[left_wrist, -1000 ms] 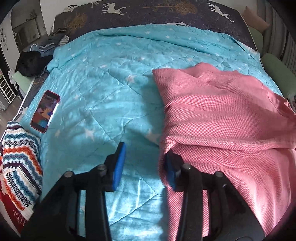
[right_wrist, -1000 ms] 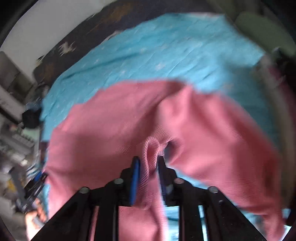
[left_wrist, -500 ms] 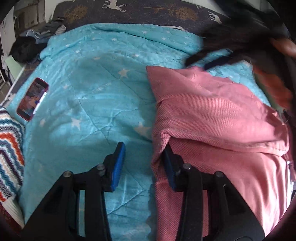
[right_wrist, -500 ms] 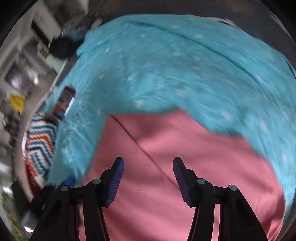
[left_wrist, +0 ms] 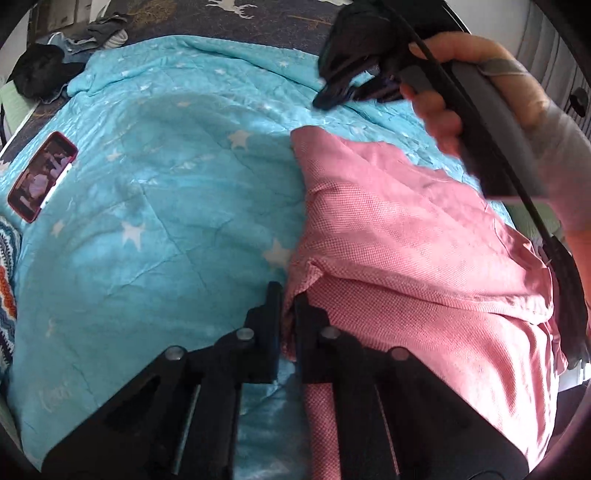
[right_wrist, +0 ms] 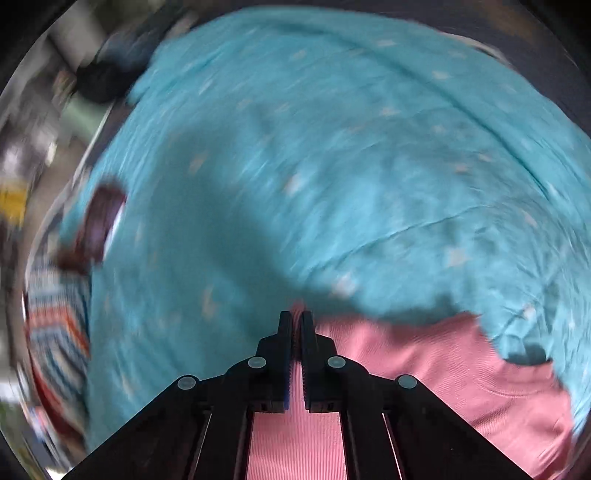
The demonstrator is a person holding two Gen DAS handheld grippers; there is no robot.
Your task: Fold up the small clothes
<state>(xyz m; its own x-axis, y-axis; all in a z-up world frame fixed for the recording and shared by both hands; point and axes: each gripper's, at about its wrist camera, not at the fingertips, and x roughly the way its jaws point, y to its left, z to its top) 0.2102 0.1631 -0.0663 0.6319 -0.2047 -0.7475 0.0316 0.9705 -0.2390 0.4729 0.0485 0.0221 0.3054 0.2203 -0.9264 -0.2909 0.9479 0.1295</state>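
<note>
A pink knit garment (left_wrist: 399,236) lies partly folded on the right of a turquoise star-print bedspread (left_wrist: 155,192). My left gripper (left_wrist: 289,295) is shut on the garment's near left edge, where a fold of pink cloth sits between the jaws. In the left wrist view my right gripper (left_wrist: 343,92) hangs above the garment's far corner, held by a hand. In the blurred right wrist view the right gripper (right_wrist: 295,317) has its jaws nearly together at the far corner of the pink garment (right_wrist: 424,369); pink cloth shows in the narrow gap.
A red-cased phone (left_wrist: 42,177) lies on the bedspread at the left. A zigzag-striped knit item (left_wrist: 7,280) sits at the left edge. Dark clothes (left_wrist: 44,70) are piled at the far left corner. A dark deer-print cover (left_wrist: 258,14) lies beyond the bedspread.
My left gripper has closed on the garment's near left edge. My right gripper let go of the cloth, opened, swung to the far corner and closed there.
</note>
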